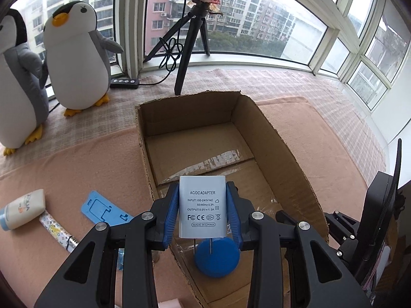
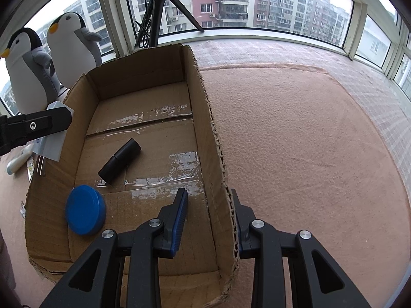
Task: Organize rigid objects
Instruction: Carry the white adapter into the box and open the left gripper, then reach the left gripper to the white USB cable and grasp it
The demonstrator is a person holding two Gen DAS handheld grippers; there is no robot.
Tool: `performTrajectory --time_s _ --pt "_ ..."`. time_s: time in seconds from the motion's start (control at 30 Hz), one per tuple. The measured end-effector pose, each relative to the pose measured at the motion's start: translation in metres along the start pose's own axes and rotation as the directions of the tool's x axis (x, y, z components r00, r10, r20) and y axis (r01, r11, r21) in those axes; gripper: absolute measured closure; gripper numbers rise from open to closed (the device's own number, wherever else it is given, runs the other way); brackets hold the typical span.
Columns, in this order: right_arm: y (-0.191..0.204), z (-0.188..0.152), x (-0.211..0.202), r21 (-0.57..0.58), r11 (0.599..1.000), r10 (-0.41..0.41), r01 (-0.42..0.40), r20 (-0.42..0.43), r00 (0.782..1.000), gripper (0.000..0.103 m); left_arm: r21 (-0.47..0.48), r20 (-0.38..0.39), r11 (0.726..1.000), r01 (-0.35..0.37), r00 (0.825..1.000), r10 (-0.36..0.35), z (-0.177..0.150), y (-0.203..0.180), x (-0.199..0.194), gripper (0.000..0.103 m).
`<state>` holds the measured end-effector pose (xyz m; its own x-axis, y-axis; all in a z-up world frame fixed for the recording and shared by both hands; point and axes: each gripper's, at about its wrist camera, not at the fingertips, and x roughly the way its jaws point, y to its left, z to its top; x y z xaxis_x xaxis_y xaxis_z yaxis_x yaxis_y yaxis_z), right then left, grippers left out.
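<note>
Still, left gripper [image 1: 203, 210] clamps AC/DC adapter [image 1: 202, 209] over cardboard box [image 1: 295, 159]'s left wall w/ right gripper [image 2: 209, 218] open, astride its right wall—early release drops adapter outside box.

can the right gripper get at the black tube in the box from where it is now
Probably not directly. The right gripper straddles the cardboard box wall, apparently bracing it. Otherwise, the black tube lies uncovered on the box floor, open from above.

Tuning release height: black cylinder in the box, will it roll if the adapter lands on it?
Probably. The black cylinder lies on its side on flat cardboard, nothing bracing it. Looks rigid and smooth, so likely slides or rolls toward the blue lid.
</note>
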<state>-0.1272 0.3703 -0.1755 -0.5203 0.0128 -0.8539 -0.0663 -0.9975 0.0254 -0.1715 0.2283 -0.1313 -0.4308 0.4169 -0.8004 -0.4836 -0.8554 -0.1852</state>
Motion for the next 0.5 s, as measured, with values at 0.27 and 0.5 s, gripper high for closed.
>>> performTrajectory --time_s 0.27,0.5 --pt "0.0 0.001 -0.001 0.001 1.0 0.0 0.0 0.001 1.0 0.074 0.002 0.059 1.0 -0.001 0.998 0.001 0.003 0.013 -0.025 0.032" --pt "-0.001 0.001 0.0 -0.003 1.0 -0.001 0.001 0.002 1.0 0.068 -0.064 0.11 0.998 -0.016 0.994 0.023 -0.011 0.063 -0.066 0.032"
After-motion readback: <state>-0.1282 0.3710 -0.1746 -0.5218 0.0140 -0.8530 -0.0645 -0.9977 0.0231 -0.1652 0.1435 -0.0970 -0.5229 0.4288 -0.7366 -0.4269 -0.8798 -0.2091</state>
